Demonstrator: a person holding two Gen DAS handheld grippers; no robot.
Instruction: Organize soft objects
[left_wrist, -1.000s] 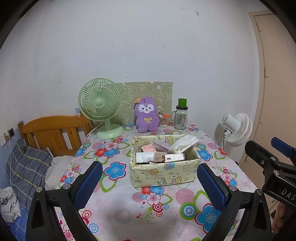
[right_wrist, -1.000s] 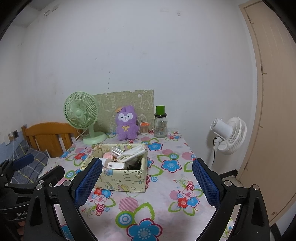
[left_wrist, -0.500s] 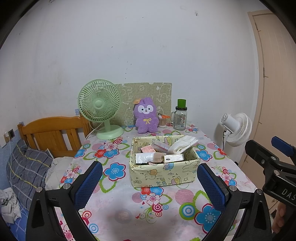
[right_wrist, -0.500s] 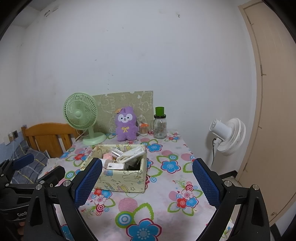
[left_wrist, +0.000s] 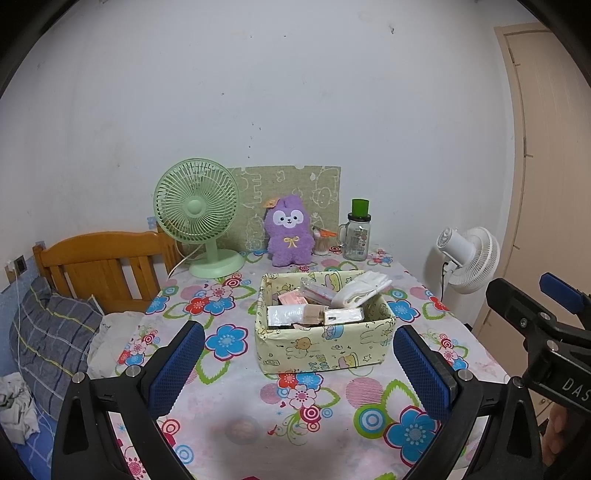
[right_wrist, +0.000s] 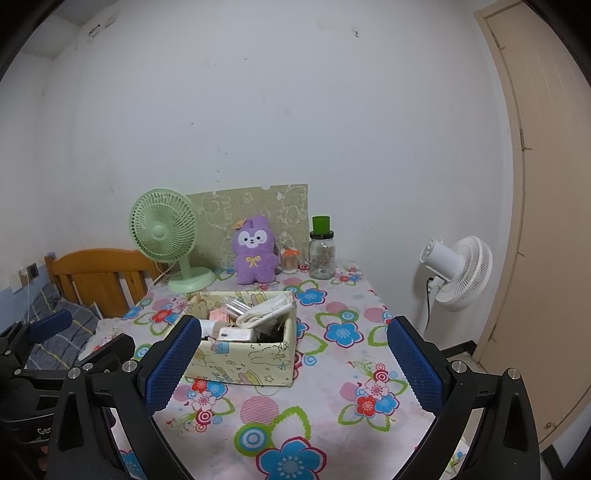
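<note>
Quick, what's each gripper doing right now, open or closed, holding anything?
Left gripper: open, holding nothing.
Right gripper: open, holding nothing.

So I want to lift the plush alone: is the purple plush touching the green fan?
Apart. The left wrist view shows bare flowered tablecloth between the purple plush and the base of the green fan.

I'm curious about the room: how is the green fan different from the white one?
The green fan stands on the table beside the purple plush toy; the white fan stands off the table's far side, near the door. The green fan faces the camera; the white fan is turned away, showing its back. Both have round grilles.
</note>
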